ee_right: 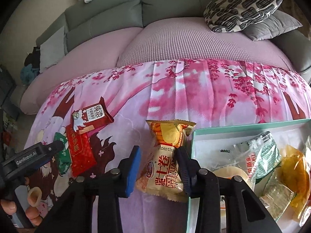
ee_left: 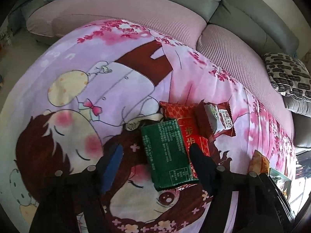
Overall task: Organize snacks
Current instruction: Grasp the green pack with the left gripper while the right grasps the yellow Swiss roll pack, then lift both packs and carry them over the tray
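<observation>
On the cartoon bedsheet (ee_left: 77, 89), both grippers are tilting steeply down: right gripper (ee_right: 158, 167) is clamping the yellow swiss-roll packet (ee_right: 165, 155) beside the teal box (ee_right: 191, 155); left gripper (ee_left: 155, 155), jaws apart, is straddling the green packet (ee_left: 165, 155).

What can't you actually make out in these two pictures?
- Right wrist view: the teal box runs off the right edge, so its full contents are hidden.
- Left wrist view: the red packet lies mostly under the green packet and the brown packet.
- Both views: small print is unreadable.
</observation>
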A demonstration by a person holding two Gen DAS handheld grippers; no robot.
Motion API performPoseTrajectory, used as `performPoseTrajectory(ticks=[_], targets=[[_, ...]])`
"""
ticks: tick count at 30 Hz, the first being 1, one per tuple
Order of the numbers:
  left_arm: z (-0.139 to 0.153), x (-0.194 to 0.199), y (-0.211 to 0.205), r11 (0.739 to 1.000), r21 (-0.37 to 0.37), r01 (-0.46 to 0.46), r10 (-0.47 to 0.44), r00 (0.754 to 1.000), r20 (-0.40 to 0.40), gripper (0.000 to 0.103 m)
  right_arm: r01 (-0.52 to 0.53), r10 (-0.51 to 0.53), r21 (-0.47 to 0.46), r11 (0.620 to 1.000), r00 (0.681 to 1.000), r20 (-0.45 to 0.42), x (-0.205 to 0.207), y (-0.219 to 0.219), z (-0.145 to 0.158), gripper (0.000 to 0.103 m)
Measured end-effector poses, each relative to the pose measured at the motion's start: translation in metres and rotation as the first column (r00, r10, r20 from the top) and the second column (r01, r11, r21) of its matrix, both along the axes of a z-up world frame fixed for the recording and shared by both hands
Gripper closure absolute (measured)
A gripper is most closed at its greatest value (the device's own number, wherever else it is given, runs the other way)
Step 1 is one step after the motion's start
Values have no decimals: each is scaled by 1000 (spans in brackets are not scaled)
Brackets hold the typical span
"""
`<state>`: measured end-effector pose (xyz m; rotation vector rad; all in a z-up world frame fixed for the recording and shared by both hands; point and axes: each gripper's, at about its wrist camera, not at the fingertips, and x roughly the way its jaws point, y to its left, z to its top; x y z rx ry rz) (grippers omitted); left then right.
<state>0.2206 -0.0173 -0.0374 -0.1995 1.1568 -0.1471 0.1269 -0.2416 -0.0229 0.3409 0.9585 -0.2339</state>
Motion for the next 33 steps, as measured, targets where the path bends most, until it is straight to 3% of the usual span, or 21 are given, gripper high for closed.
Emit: performPoseTrajectory(ticks=[6, 14, 18, 28, 33], targets=[[-7, 3, 0, 1000, -10, -7, 7, 1000, -10, 50, -55, 55, 6, 998, 998, 0, 6, 14, -3, 64], [-11, 5, -1, 1000, 6, -8, 8, 1000, -7, 53, -50, 50, -15, 999, 999, -21, 13, 15, -10, 64], [-9, 5, -1, 1000, 10, -11, 11, 1000, -4, 62, -50, 49, -23, 999, 998, -31, 17, 16, -13, 64], [-8, -3, 5, 1000, 17, -24, 24, 999, -21, 62, -39, 35, -53, 998, 997, -68, 26, 20, -15, 61], [-8, -8, 6, 1000, 0, -12, 12, 999, -38, 62, -53, 39, -128, 990, 993, -109, 34, 31, -17, 57]])
